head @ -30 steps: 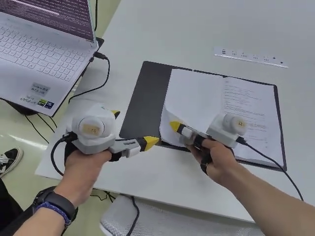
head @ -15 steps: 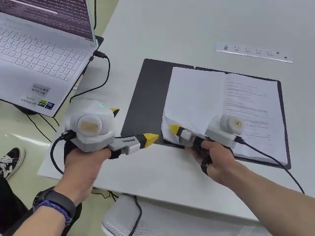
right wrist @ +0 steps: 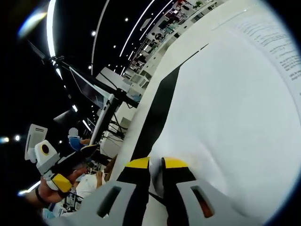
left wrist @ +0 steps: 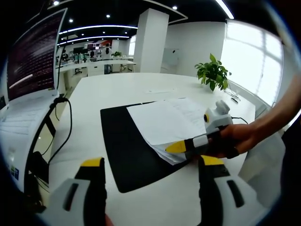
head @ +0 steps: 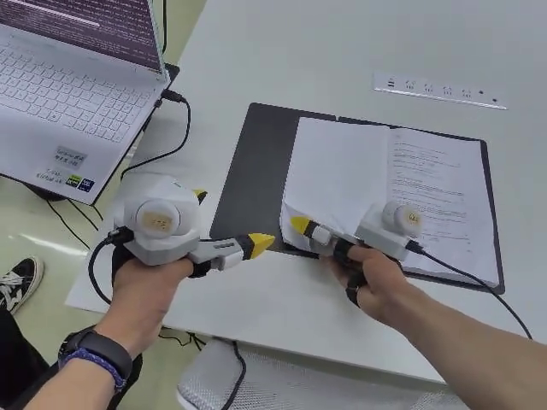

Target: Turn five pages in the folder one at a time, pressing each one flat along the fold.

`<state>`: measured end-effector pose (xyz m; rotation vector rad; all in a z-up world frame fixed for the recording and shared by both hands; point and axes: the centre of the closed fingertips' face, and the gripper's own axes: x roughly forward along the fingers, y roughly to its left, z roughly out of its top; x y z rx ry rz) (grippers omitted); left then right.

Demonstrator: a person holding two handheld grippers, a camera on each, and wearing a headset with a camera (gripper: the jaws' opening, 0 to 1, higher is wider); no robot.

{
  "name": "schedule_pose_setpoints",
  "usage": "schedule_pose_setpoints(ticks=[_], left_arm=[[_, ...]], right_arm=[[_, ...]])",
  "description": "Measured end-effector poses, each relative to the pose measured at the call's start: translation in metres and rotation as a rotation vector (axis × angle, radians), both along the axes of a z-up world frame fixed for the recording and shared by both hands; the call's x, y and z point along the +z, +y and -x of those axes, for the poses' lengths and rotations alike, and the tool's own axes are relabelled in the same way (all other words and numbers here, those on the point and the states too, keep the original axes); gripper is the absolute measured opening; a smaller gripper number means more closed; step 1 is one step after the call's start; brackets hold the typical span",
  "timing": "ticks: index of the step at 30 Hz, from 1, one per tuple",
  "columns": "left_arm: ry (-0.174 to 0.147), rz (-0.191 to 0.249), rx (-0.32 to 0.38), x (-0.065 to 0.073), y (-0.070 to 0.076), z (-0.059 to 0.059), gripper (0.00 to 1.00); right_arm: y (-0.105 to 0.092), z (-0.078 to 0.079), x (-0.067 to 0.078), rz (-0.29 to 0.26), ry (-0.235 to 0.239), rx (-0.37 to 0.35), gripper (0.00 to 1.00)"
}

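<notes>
Scene: An open folder (head: 256, 171) lies on a white table (head: 299, 51). Its black cover is spread to the left, and a blank page (head: 333, 171) sits beside a printed page (head: 436, 196). A laptop (head: 68, 94) stands well apart on the left.
Right gripper: The right gripper (head: 301, 225) has its jaws drawn almost together on the blank page's lower-left corner, pinching it just above the cover.
Left gripper: The left gripper (left wrist: 152, 164) hovers off the folder's near-left edge with its jaws spread wide, touching nothing.
What has changed: Very little in the last second. The right gripper has eased slightly toward the near edge with the corner in its grip. The left gripper has barely stirred, and the blank page covers the same stretch of cover as before.
What it means: The turn looks all but finished, since the sheet is already over on the left side. Letting go and pressing along the fold (head: 389, 184) appear yet to come. How many of the five pages are done cannot be told.
Left gripper view: Under the right gripper's yellow tip the corner shows as a small fan of several sheet edges, curled up off the cover. The head view flattens that curl.
Right gripper view: A slim gap shows between its own yellow tips against the sheet.
Head view: The whole fold is laid out here, along with a power strip (head: 436, 90) beyond the folder.
</notes>
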<state>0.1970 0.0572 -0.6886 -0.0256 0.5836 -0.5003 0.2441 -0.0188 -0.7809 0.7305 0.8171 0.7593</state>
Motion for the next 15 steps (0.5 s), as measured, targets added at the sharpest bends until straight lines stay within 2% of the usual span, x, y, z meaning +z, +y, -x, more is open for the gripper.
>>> schedule_pose_setpoints(ticks=[7, 11, 15], left_arm=[[-0.003, 0.005, 0.000, 0.001, -0.002, 0.000, 0.81], [-0.007, 0.007, -0.002, 0.003, -0.003, -0.002, 0.81], [-0.010, 0.017, 0.001, 0.006, -0.006, -0.004, 0.81]], right_arm=[[0.002, 0.003, 0.003, -0.014, -0.005, 0.017, 0.17], [0.003, 0.008, 0.007, -0.034, -0.017, 0.043, 0.25], [0.002, 0.013, 0.009, -0.036, -0.017, 0.064, 0.28]])
